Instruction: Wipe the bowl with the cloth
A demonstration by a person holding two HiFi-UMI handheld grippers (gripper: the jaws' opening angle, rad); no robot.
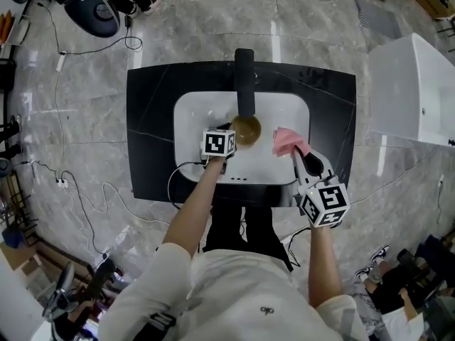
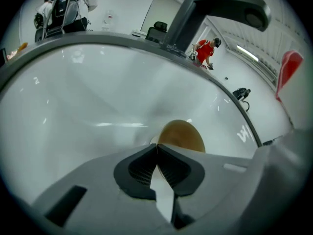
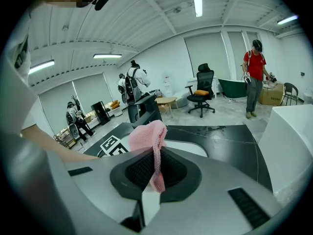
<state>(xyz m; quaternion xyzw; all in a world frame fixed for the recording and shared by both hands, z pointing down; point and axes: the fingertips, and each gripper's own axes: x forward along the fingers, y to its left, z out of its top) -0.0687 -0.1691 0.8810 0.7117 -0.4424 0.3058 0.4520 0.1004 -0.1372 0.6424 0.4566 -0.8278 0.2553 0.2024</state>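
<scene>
A brown bowl (image 1: 246, 130) sits in the white sink basin (image 1: 193, 116) under the black faucet (image 1: 244, 82). My left gripper (image 1: 230, 136) is at the bowl's near left edge. In the left gripper view its jaws (image 2: 157, 147) are closed together, and the bowl's (image 2: 182, 135) rim seems pinched at their tips. My right gripper (image 1: 296, 153) hovers over the basin's right rim, shut on a pink cloth (image 1: 287, 141). In the right gripper view the cloth (image 3: 149, 133) bunches above the pads and a strip hangs down between them (image 3: 157, 168).
The basin is set in a black countertop (image 1: 153, 112). A white cabinet (image 1: 412, 91) stands to the right. Cables (image 1: 78, 190) trail over the marble floor at left. People and office chairs stand farther off in the room.
</scene>
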